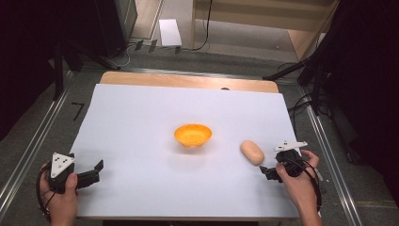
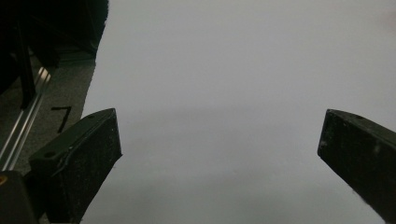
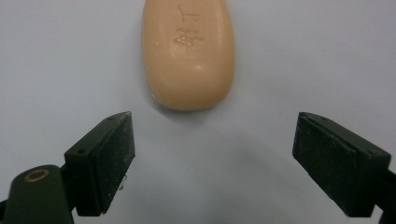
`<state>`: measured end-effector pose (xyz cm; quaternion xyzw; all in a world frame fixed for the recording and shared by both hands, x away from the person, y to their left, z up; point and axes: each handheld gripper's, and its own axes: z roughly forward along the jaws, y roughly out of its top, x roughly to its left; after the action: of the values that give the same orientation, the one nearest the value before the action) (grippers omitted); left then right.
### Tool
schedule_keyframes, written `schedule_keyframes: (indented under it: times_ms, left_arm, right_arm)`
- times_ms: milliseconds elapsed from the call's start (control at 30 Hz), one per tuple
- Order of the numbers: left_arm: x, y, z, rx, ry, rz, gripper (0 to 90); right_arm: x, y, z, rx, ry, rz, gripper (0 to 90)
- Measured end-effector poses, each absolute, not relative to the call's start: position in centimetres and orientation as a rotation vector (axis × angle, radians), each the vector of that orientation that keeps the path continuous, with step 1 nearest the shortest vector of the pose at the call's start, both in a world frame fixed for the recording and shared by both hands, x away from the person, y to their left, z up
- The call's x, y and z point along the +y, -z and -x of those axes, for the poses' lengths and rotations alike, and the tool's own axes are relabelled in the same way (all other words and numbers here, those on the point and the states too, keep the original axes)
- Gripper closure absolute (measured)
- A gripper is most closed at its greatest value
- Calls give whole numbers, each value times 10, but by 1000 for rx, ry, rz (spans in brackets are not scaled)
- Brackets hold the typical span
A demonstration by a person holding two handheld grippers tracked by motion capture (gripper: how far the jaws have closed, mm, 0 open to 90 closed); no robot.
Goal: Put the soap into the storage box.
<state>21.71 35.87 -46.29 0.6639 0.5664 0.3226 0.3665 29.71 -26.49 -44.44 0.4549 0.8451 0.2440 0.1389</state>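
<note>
The table (image 1: 141,122), covered in white, was seen whole from the high view, with an orange bowl (image 1: 192,134) at its middle and the soap (image 1: 252,152) lying well to the bowl's right, near the right gripper (image 1: 270,172). The left gripper (image 1: 91,174) was held at the near left corner, well apart from both things. In the right gripper view the soap (image 3: 188,51) was shown just ahead of the jaws, which stood wide apart with nothing between them (a stamped mark on the soap could be seen there but not read), and its far end was cut off. In the left gripper view the jaws were spread wide over bare white cover, empty.
</note>
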Motion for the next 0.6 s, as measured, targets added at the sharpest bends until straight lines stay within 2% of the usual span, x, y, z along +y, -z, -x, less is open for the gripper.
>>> schedule_keyframes:
  times_ms: [600]
  left_arm:
    - [358,463,-217,1463,-843,-1707,0]
  right_arm:
    - [-243,446,-330,2467,-707,-1399,147]
